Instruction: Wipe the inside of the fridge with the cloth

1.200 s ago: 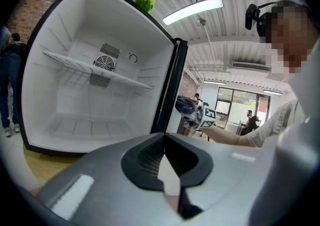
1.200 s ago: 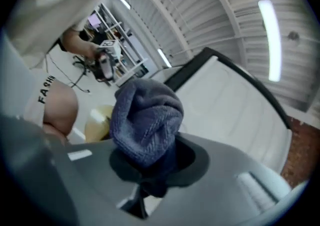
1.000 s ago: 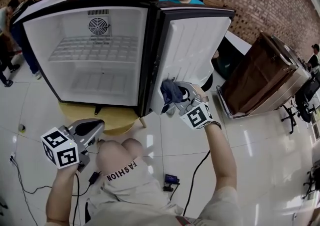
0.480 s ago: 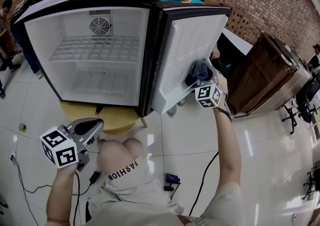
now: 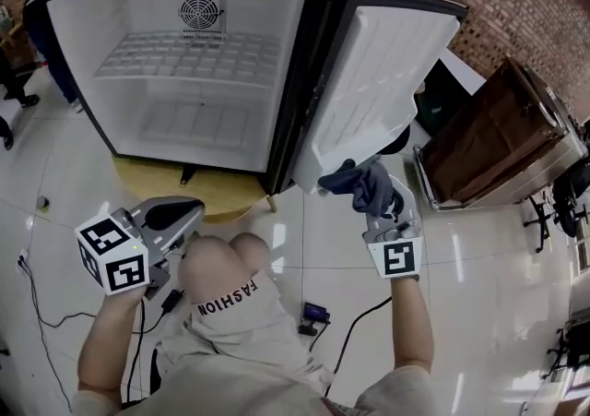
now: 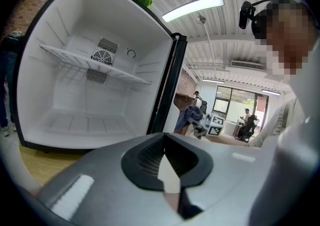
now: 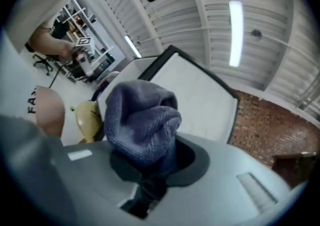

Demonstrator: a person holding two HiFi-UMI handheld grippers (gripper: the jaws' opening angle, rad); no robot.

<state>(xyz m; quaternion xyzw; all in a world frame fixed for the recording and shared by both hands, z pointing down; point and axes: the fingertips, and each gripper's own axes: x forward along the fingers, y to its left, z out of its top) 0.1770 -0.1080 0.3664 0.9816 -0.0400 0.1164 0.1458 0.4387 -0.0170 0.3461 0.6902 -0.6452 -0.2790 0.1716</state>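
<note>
The small fridge (image 5: 194,64) stands open with a white inside, a wire shelf (image 5: 184,54) and a fan at the back. Its door (image 5: 387,82) swings out to the right. My right gripper (image 5: 376,204) is shut on a blue-grey cloth (image 5: 361,182), just below the door's lower edge. The right gripper view shows the cloth (image 7: 142,120) bunched up out of the jaws, with the door (image 7: 195,99) behind it. At the lower left, by the person's knee, my left gripper (image 5: 177,218) is shut and empty. From the left gripper view I see the fridge's inside (image 6: 85,84).
The fridge rests on a low yellow round table (image 5: 198,200). A brown wooden cabinet (image 5: 502,128) stands at the right. Cables (image 5: 51,322) and a small blue device (image 5: 313,313) lie on the white tiled floor. A person stands behind the fridge.
My right gripper carried the cloth up and right across the door's inner face, then back down to below the door's lower edge. The head view has shifted nearer the fridge. The left gripper stayed put.
</note>
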